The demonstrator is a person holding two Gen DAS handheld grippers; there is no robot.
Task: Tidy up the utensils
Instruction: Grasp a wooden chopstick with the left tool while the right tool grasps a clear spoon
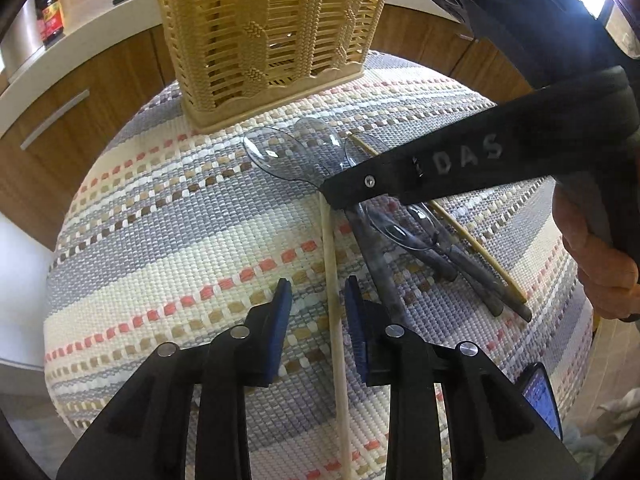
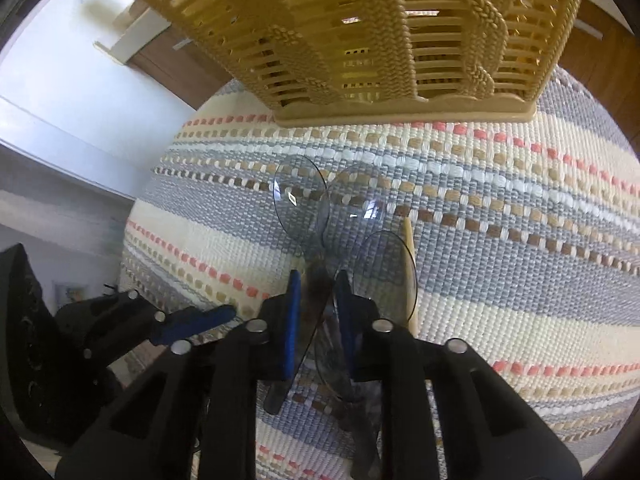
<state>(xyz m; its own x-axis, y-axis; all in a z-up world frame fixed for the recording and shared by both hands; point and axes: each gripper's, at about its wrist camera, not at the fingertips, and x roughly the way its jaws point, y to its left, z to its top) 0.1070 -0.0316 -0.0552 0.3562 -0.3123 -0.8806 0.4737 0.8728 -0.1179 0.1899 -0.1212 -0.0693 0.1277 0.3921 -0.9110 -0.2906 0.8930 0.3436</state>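
Left gripper (image 1: 318,294) narrow, pads straddling pale chopstick (image 1: 334,320), not pressing. Right gripper (image 2: 318,292) narrow, closed around clear spoon handles (image 2: 318,280). Spoons and second chopstick (image 1: 476,244) heaped just before tan basket (image 1: 264,24) on woven mat (image 1: 180,220).

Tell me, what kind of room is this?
Probably a kitchen. There are wooden cabinets under a pale countertop with a sauce bottle on it, and clear plastic spoons lie on a woven mat beside a slatted utensil basket.
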